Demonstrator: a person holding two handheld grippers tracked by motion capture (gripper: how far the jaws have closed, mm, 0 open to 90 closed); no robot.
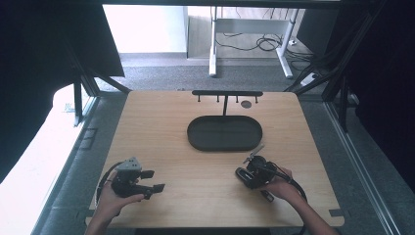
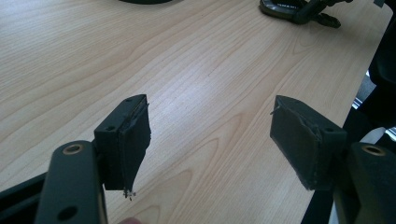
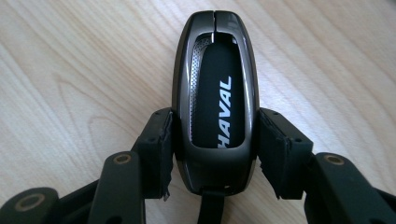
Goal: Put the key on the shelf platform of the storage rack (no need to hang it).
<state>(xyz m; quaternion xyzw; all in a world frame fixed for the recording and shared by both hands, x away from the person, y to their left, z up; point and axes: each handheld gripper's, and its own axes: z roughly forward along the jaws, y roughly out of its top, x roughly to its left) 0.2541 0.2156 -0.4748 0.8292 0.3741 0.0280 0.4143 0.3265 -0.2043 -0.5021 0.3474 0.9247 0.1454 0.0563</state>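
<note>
The right gripper (image 3: 215, 154) squeezes a car key (image 3: 215, 93) between its fingers (image 3: 156, 149), low over the wooden surface (image 1: 195, 166). The left gripper (image 2: 210, 144) has its fingers wide apart with nothing between them. The key looks picked up, but the black tray (image 1: 195, 139) ahead has nothing in it yet.

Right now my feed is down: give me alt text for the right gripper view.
The right gripper has its two black jaws closed on the sides of a dark key fob marked HAVAL, which points away from the camera. Under it lies the light wooden table, and a dark strap runs down from the fob's near end.
</note>
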